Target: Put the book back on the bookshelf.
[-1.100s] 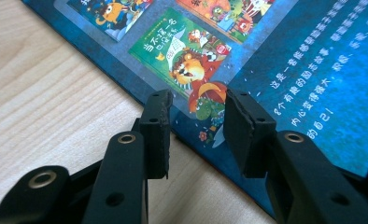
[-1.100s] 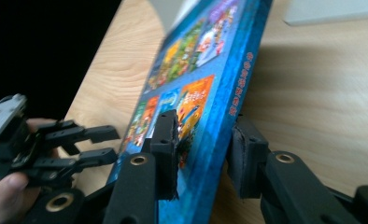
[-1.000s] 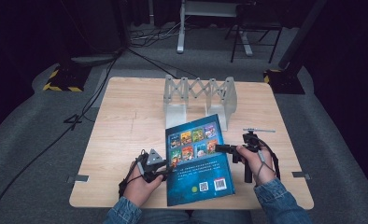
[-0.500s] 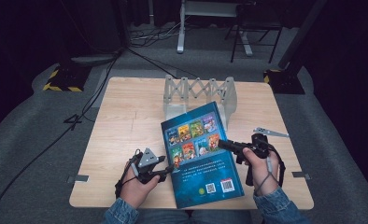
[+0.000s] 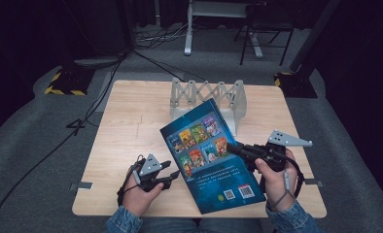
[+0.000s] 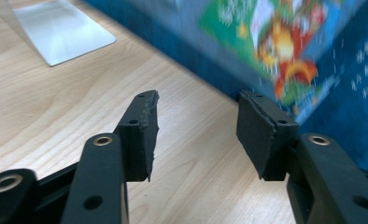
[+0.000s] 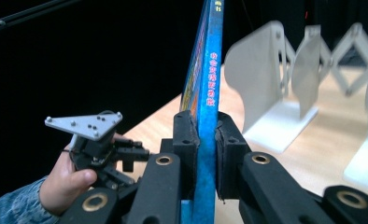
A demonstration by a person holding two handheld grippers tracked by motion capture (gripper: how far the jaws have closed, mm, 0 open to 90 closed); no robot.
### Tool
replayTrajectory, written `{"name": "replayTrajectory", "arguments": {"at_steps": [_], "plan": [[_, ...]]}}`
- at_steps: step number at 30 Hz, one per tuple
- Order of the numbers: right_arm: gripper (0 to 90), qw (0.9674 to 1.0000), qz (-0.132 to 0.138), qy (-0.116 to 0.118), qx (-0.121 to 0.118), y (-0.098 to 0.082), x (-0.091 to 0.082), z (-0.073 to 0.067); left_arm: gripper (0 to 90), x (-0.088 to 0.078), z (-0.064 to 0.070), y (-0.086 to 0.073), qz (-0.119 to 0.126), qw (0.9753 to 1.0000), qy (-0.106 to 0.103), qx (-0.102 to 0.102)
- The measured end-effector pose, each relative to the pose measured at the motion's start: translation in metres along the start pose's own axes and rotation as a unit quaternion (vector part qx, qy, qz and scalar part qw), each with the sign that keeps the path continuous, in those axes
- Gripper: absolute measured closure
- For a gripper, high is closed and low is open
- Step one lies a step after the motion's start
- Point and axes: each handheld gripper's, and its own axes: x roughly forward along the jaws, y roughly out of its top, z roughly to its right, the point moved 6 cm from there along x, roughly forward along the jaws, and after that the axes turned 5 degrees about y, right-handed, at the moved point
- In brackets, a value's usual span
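A: Tongs first. Right tongs (image 7: 205,140) are clamped hard on the book (image 5: 211,155), pads squeezing the cover from both sides at its near right edge. Left tongs (image 6: 196,135) stand about half apart with nothing between the pads, only bare worktop (image 5: 131,121); their jaws have just been opening.

B: And where is the book?

A: Over the near middle of the worktop, right side raised and the low corner toward the person, cover tilted up to the camera. In the right gripper view it runs edge-on, nearly vertical, straight through the pads. In the left gripper view its blue edge passes just beyond the open pads, apart from them.

B: Step in hand?

A: My read: standing the book up to slot it into the rack (image 5: 209,97), the white folding one at the far middle of the worktop.

B: How to do it well?

A: The grip is on one edge only, so the book can swing. Keep the squeeze firm and the wrist steady, and keep the left tongs near the free edge to catch it if it sags. Line the book up parallel with the rack's plates (image 7: 261,74) before moving it across. Feed the bottom edge into a gap, let it seat on the base, then let go. If it's rushed, a corner hits a plate and shoves the rack.
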Motion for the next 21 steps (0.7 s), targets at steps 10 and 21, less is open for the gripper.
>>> {"name": "replayTrajectory", "arguments": {"at_steps": [10, 21], "plan": [[82.1, 0.9962, 0.011, -0.043, -0.075, 0.019, -0.006, -0.007, 49.2, 0.005, -0.011, -0.011, -0.026, 0.9995, 0.016, 0.001], [82.1, 0.9821, 0.079, -0.083, -0.149, 0.053, -0.019, -0.018, 49.8, 0.010, -0.037, -0.032, -0.070, 0.9956, 0.063, 0.001]]}}
